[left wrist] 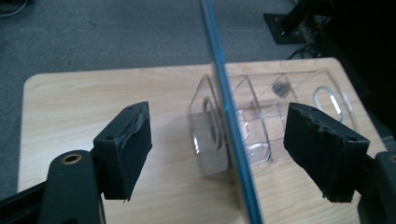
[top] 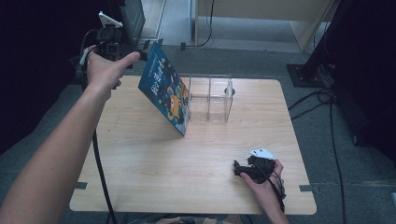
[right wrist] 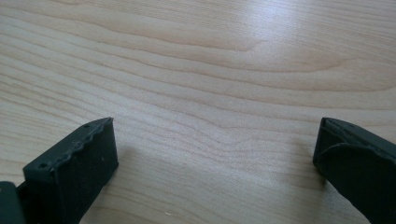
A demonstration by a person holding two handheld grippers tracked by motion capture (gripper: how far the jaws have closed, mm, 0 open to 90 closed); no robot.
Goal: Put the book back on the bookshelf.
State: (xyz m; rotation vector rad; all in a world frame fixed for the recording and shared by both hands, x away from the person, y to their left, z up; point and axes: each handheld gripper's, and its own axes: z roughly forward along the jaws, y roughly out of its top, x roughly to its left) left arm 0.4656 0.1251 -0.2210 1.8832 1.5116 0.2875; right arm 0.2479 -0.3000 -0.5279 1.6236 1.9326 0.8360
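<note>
My left hand-held gripper hovers wide open astride a blue picture book — its edge between the jaws, touching neither. Just beyond stands the clear divided rack, against which the book leans, seemingly not yet slotted. My right hand-held gripper rests open, empty, on the worktop.

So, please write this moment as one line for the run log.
left gripper: open, jaws either side of blue book edge | book: tilted, leaning on clear organizer | right gripper: open, on table
</note>
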